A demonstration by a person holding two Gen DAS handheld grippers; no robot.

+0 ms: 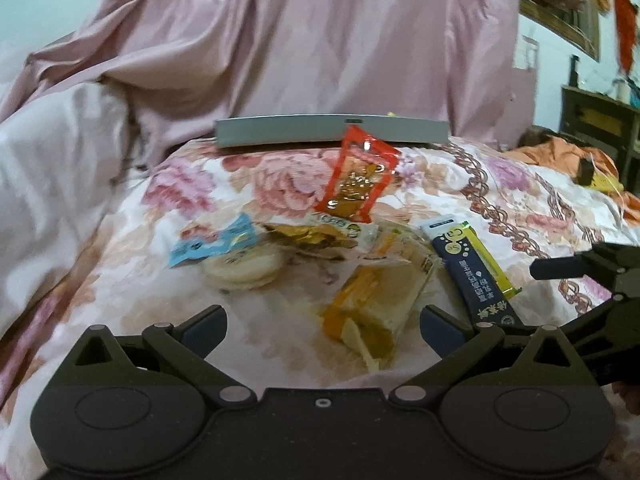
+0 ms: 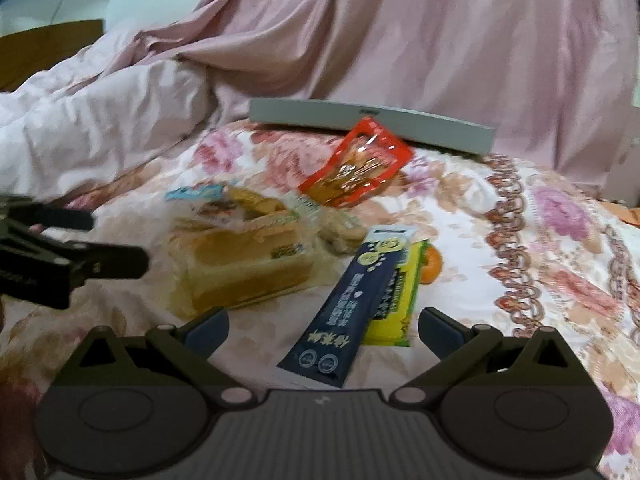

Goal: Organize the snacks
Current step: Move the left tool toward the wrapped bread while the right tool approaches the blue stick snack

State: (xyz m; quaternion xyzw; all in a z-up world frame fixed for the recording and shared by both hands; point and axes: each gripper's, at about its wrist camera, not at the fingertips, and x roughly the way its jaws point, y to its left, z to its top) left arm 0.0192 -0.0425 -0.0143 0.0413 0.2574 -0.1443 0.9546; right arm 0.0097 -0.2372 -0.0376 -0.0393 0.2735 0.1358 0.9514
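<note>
Lying between right tool (image 2: 322, 330) fingers: navy packet (image 2: 350, 300).

Bed (image 1: 500, 196) covered by floral quilt, pink and peach blooms on white, chain-pattern border. Pink satin drape (image 1: 320, 40) hangs behind, heavily folded. Pale pink duvet (image 1: 48, 160) bunched at left. Pale wall (image 1: 548, 80) at right with framed picture (image 1: 560, 4) and red hanging. Dark wooden cabinet (image 1: 600, 120) below. Orange cloth (image 1: 560, 152) on bed's far right. Wooden headboard (image 2: 44, 44) at far left. Light dim, indoor.

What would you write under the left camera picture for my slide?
Open left tool hovers over snack packets on a flowered quilt.
</note>
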